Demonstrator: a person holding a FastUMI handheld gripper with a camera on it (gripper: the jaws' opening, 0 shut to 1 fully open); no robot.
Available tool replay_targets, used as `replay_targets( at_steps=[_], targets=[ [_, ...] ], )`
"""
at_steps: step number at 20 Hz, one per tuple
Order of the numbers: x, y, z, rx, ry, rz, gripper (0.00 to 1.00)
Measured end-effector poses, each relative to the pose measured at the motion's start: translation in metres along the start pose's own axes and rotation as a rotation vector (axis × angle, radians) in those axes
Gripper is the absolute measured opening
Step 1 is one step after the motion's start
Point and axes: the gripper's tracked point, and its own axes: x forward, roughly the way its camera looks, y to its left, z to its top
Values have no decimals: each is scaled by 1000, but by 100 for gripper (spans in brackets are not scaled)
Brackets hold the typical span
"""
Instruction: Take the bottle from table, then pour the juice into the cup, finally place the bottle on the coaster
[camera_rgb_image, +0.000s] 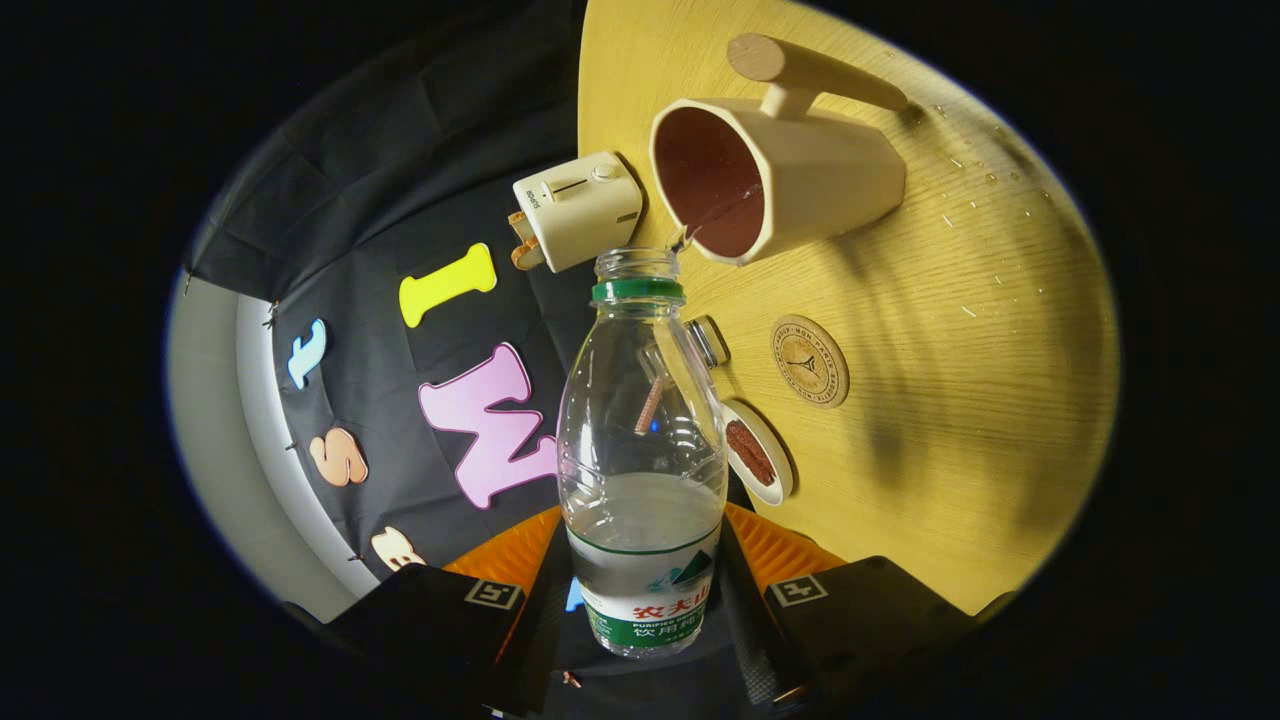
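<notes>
The gripper (645, 600) is nearest, its two fingers closed against the sides of the bottle (642, 450), which they hold by its labelled lower part. The bottle is uncapped and tipped, with clear liquid pooled low in it. To the far left, beyond the bottle, a small toaster (578, 208) stands by the table (960, 400) edge. Just ahead of the bottle's mouth is the cup (770, 170), its dark inside facing the camera, and a thin stream seems to run from mouth to rim. To the right lie a small lid (708, 340), a dish (758, 452) and the round coaster (809, 360). To pour well, I would keep the mouth over the cup's opening and tilt slowly; droplets already on the table suggest spilling is easy.
</notes>
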Motion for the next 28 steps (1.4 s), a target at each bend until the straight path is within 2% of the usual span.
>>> replay_targets(
  at_steps=[12,17,28],
  targets=[
    [-6,29,2,175,1,14,75],
    [-11,44,1,257,-7,45,75],
    [-2,65,10,298,-46,51,74]
  ],
)
